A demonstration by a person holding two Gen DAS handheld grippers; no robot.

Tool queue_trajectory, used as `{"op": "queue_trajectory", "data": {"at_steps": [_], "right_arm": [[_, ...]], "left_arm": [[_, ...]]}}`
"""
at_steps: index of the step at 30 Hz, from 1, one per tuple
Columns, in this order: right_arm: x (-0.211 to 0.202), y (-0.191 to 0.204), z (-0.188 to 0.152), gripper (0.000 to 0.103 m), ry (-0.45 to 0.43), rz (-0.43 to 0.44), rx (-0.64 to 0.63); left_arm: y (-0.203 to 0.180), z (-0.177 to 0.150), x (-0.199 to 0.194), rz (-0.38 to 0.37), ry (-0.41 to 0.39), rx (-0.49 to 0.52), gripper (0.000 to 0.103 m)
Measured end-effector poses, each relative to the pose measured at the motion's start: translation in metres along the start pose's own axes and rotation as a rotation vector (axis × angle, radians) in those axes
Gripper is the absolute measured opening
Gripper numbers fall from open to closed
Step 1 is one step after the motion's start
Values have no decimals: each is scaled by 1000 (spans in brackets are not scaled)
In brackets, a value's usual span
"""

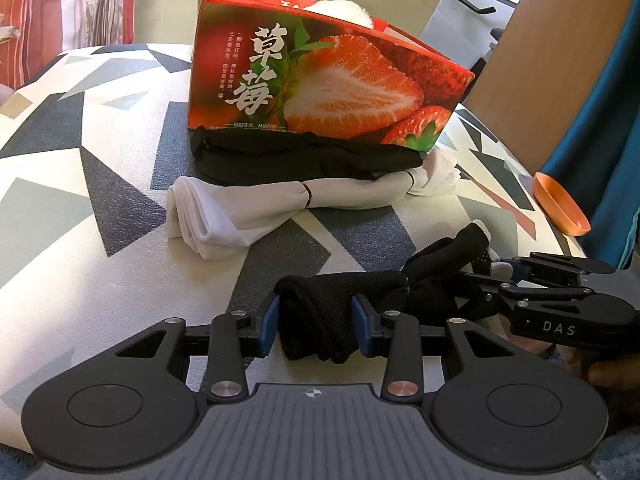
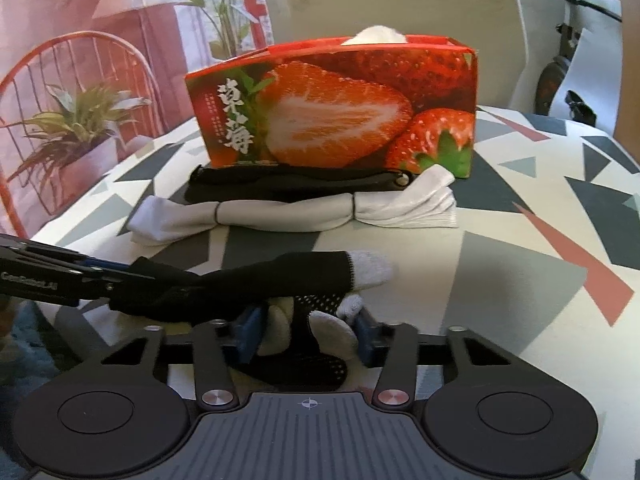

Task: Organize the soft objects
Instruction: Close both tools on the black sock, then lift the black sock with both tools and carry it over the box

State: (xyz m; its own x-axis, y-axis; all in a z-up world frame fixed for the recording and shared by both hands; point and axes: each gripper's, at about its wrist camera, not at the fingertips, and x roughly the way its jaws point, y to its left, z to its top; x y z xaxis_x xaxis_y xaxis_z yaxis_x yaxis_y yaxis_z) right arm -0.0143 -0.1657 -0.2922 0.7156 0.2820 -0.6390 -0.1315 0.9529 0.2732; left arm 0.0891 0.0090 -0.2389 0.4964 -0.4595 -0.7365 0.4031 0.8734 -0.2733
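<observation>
The black glove (image 1: pixel 340 316) lies on the near table (image 1: pixel 80 240), cuff pinched by the left gripper (image 1: pixel 316 324), fingers pinched by the right gripper (image 2: pixel 306 330).

- My left gripper (image 1: pixel 316 322) is a matte black two-finger tool with blue rectangular pads (image 1: pixel 269 320) on the inner faces of its fingers.
- Flat black linkage bars carry each finger, pinned with round silver screw heads; one pin (image 1: pixel 402 389) near my right-hand linkage looks copper-toned.
- Two broad black round discs (image 1: pixel 105 405) flank a grey ribbed centre plate (image 1: pixel 312 432), which bears a small white crosshair mark.
- My right gripper (image 2: pixel 308 334) has the same build: black bars, blue pads, silver pins, grey ribbed plate with crosshair.
- From the left wrist view, its black side housing shows the white letters "DAS" (image 1: pixel 559 328).
</observation>
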Motion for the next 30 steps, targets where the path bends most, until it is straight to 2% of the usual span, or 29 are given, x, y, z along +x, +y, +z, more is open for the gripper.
{"op": "queue_trajectory", "data": {"at_steps": [3,5,8,18,20,24,30], "right_arm": [[-2,0,0,26,-13,5,4],[-5,-2,1,23,-26,10,16],[-9,-5,1,21,-50,12,34],[-20,-7,9,19,-118,47,57],[-20,-8,16,19,-115,58,62],[-30,-9,37,19,-163,80,71],[-53,-13,86,19,-294,107,85]], "left_arm": [[2,0,-2,-6,-15,-14,38],[3,1,-5,-10,-34,-23,27],[3,2,-10,-12,-64,-24,22],[3,8,-20,-23,-116,-31,20],[2,18,-26,-27,-133,-29,20],[-1,42,-48,-47,-226,-27,19],[-12,90,-77,-63,-351,7,19]]}}
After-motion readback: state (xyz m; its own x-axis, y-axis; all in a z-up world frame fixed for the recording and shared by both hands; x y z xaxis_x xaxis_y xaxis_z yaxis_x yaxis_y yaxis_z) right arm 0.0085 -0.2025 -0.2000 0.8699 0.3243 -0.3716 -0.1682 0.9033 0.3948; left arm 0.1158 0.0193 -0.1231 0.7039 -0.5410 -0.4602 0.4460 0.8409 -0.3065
